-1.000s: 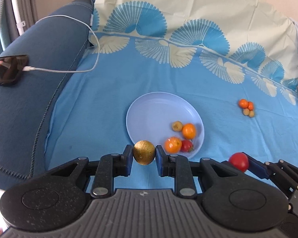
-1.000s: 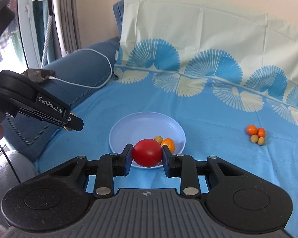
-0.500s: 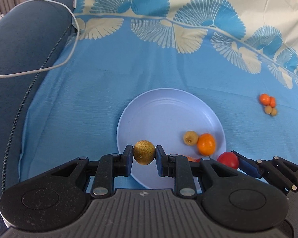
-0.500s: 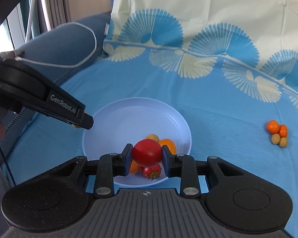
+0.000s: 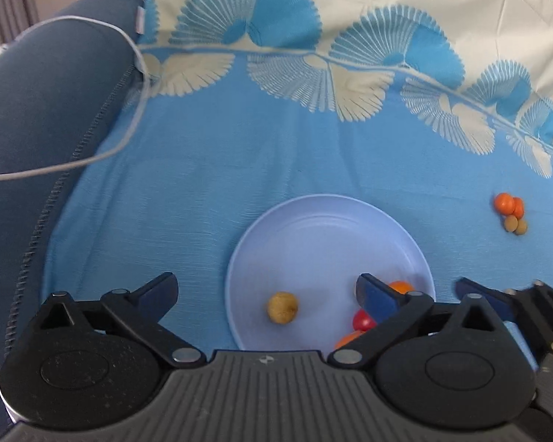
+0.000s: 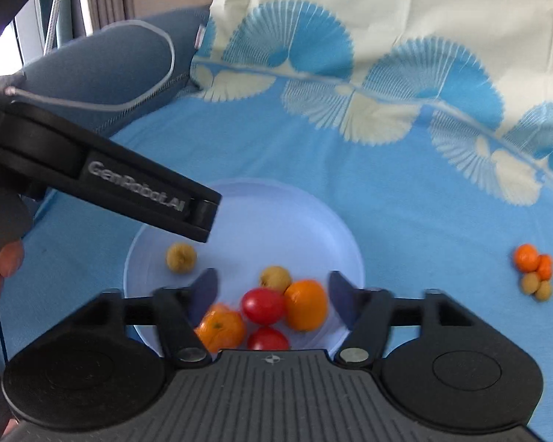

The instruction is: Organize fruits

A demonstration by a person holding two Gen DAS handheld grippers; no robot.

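Left hand-held gripper: the left hand-held gripper (image 5: 265,289) has just been opening and now stands spread wide, nothing pinched; the brown fruit (image 5: 282,307) that it was clamping half a second ago lies free on the plate between its fingers.
Right hand-held gripper: the right hand-held gripper (image 6: 269,287) has also just been opening and its fingers stand apart, touching nothing; the red tomato (image 6: 263,305) it was carrying now rests among the other fruit between them.
Plate, near edge: the pale blue plate (image 6: 247,206) sits on the blue bedsheet (image 5: 239,154); by its near edge lie an orange (image 6: 221,328), a second tomato (image 6: 268,339), the red tomato and a larger orange (image 6: 306,305), with a yellowish fruit (image 6: 275,277) just behind.
Plate, left side: the brown fruit lies alone, apart from that pile.
Meaning for the task: both carried fruits now look delivered, so this round of sorting seems done.
Pointing and long axis: the fruits are near round, with no clear long axis; the released tomato looks slightly wider than tall.
Far right of the sheet: a small cluster (image 6: 534,270) of two orange and two tan fruits remains off the plate, probably the next to be fetched.
Far edge: the patterned cover (image 5: 350,55) rises behind; a white cable (image 5: 92,154) crosses the dark blue cushion (image 5: 37,110) on the left.
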